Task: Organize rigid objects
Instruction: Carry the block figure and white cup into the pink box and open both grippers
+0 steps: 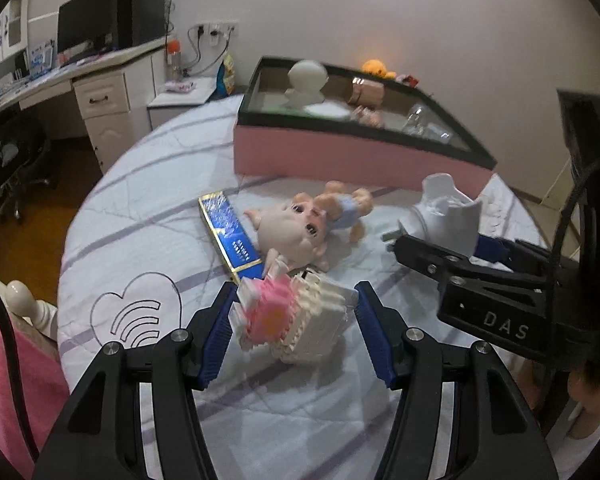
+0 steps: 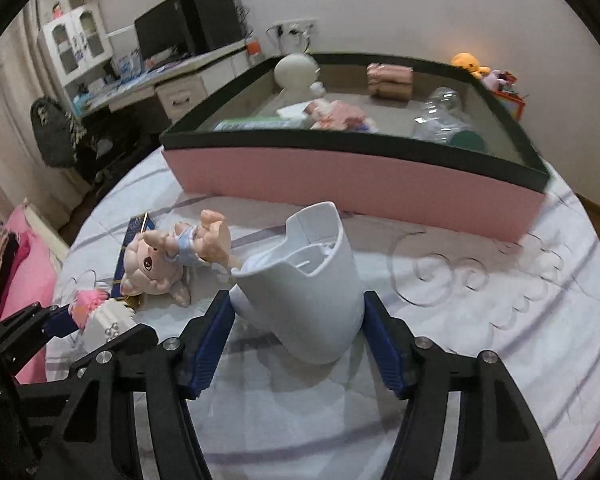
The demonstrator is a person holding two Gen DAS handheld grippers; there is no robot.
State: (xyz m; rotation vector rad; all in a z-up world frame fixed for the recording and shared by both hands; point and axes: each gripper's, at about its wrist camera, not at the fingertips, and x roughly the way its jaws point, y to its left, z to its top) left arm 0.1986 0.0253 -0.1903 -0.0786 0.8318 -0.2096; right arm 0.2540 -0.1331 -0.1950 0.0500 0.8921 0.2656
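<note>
I've both jaws clamped, left gripper (image 1: 294,316) on block figure (image 1: 296,320), right gripper (image 2: 298,316) on white holder (image 2: 304,288), bound for pink box (image 2: 360,184) upper frame.

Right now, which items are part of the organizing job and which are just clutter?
Job: white plastic holder in right gripper; block cake model in left gripper; doll; blue box; pink bin.
Lying about: monitor; orange plush.
</note>
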